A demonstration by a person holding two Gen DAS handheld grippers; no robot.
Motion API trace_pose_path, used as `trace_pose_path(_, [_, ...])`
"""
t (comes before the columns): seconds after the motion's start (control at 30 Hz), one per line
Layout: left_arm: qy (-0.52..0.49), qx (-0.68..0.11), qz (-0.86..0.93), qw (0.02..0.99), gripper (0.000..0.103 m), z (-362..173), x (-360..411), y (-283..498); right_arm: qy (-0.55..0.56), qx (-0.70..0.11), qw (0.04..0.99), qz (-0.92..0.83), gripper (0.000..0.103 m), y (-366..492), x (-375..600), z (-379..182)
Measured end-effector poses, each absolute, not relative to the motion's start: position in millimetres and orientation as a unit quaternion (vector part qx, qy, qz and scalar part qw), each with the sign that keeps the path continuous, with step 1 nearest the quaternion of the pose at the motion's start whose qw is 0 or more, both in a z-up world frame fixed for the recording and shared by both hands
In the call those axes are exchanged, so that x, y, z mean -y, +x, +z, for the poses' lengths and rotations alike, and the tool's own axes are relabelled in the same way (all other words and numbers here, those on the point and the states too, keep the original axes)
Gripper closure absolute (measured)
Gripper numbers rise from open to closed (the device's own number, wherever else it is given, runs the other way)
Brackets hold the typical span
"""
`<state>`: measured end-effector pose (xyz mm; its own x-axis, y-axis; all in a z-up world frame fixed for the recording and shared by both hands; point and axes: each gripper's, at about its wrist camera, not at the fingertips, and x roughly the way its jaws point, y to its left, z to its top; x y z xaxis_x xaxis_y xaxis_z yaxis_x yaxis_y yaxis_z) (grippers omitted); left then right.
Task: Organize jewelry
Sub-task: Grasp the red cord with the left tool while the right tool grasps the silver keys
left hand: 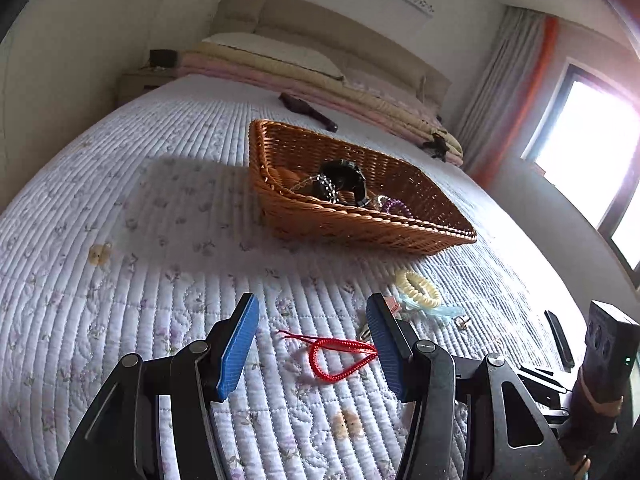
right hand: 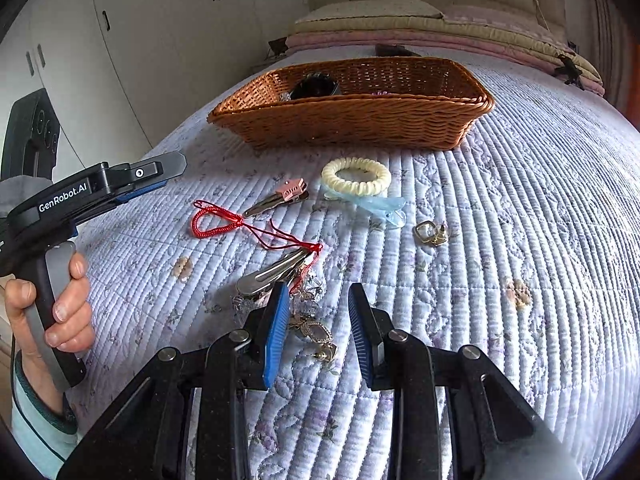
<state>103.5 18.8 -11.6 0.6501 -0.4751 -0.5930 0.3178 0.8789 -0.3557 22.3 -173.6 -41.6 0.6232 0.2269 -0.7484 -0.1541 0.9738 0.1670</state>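
A wicker basket [left hand: 352, 224] [right hand: 360, 120] sits on the quilted bed with a black watch [left hand: 344, 180] and purple beads [left hand: 394, 206] inside. My left gripper [left hand: 312, 320] is open just above a red cord bracelet [left hand: 340, 360] [right hand: 216, 220] lying between its blue pads. My right gripper [right hand: 318, 312] is open and empty over a gold earring [right hand: 316, 332], beside a silver hair clip [right hand: 272, 274]. A cream spiral hair tie [right hand: 356, 178] [left hand: 418, 288], a pale blue clip [right hand: 380, 206], a pink clip [right hand: 280, 196] and a gold ring [right hand: 428, 232] lie before the basket.
The bed's quilt [right hand: 520, 200] spreads all around. Pillows and folded blankets [left hand: 304, 68] lie at the headboard, with a dark object [left hand: 308, 110] behind the basket. White wardrobes [right hand: 140, 40] stand to the left. A window [left hand: 592, 152] is at the right.
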Motion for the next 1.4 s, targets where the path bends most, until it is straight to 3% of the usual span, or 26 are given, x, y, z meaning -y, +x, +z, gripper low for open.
trace_pose_path(0.17, [-0.091,-0.362,-0.213,0.903,0.046,-15,-11,103,0.003,-0.436,0.894,0.101,0.071,26,160,-48])
trace_pose_path(0.2, [-0.087,-0.363,-0.212,0.903,0.046,-14,-9,103,-0.004,-0.435,0.895,0.101,0.075,25,158,-48])
trace_pose_path(0.23, [-0.084,-0.363,-0.212,0.904,0.046,-15,-9,104,-0.009,-0.435,0.895,0.102,0.087,24,156,-49])
trace_pose_path(0.57, [-0.09,-0.38,-0.213,0.895,0.046,-20,-10,110,0.012,-0.4,0.916,0.026,0.088,13,204,-32])
trace_pose_path(0.8, [-0.143,-0.43,-0.256,0.854,0.048,-35,-22,125,0.06,-0.424,0.903,0.034,0.088,23,227,-42])
trace_pose_path(0.97, [-0.097,-0.446,-0.272,0.847,0.048,-37,-9,122,0.067,-0.424,0.902,0.04,0.087,22,227,-43])
trace_pose_path(1.03, [-0.063,-0.447,-0.254,0.856,0.06,-38,-2,121,0.071,-0.424,0.902,0.042,0.087,22,228,-44])
trace_pose_path(1.2, [0.016,-0.435,-0.217,0.874,0.071,-39,22,115,0.069,-0.423,0.902,0.043,0.085,22,228,-44])
trace_pose_path(1.27, [0.039,-0.426,-0.209,0.879,0.083,-38,29,111,0.061,-0.424,0.903,0.042,0.081,23,224,-46])
trace_pose_path(1.3, [0.051,-0.422,-0.212,0.88,0.094,-37,33,108,0.051,-0.424,0.903,0.039,0.081,24,221,-47])
trace_pose_path(1.4, [0.076,-0.412,-0.21,0.883,0.096,-35,41,102,0.019,-0.424,0.905,0.027,0.08,25,211,-48])
